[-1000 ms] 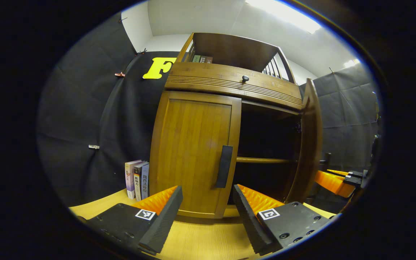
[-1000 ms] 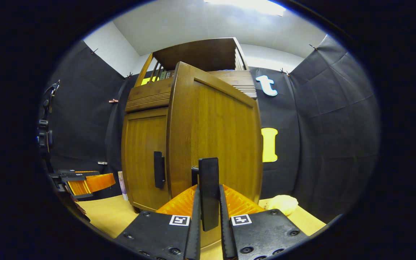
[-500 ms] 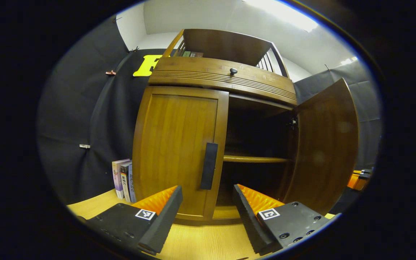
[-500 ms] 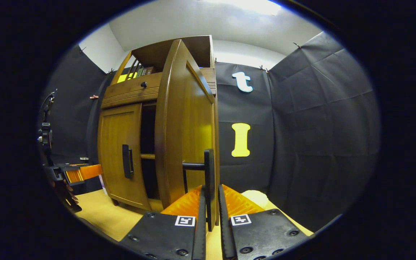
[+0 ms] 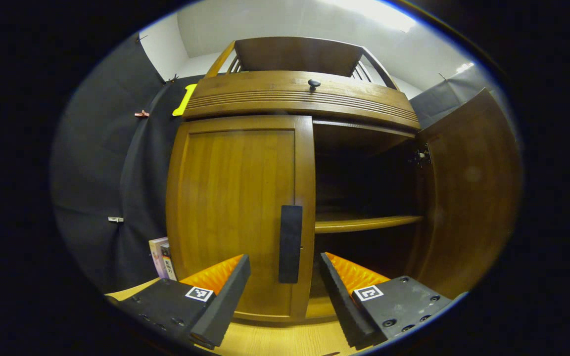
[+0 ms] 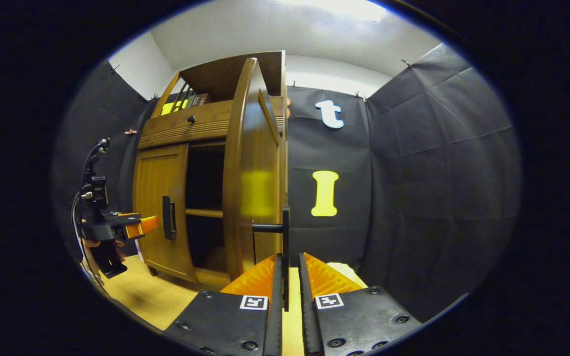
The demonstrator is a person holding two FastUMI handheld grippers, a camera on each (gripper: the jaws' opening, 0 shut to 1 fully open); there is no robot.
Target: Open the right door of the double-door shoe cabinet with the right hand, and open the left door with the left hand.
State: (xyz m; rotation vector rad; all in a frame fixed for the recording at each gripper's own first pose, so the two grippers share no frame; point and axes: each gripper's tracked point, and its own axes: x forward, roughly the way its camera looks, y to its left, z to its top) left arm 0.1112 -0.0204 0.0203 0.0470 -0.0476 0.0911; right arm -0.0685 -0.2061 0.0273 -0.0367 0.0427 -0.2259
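Observation:
The wooden shoe cabinet (image 5: 295, 99) stands close ahead in the left gripper view. Its left door (image 5: 235, 207) is closed, with a black vertical handle (image 5: 290, 244). My left gripper (image 5: 281, 269) is open, its fingers either side of that handle and a little short of it. The right door (image 5: 468, 193) is swung wide open, baring a dark inside with a shelf (image 5: 364, 223). In the right gripper view my right gripper (image 6: 287, 267) is shut on the right door's black handle (image 6: 285, 247), with the door (image 6: 253, 168) seen edge-on. The left gripper (image 6: 117, 227) shows far left there.
Books (image 5: 161, 257) stand on the light wooden tabletop (image 5: 275, 341) left of the cabinet. A pale soft object (image 6: 344, 269) lies behind my right gripper's fingers. A drawer with a small black knob (image 5: 314, 83) runs across the cabinet's top.
The right door has swung from half open to wide open, pulled by my right gripper. My left gripper has moved closer to the left door's handle.

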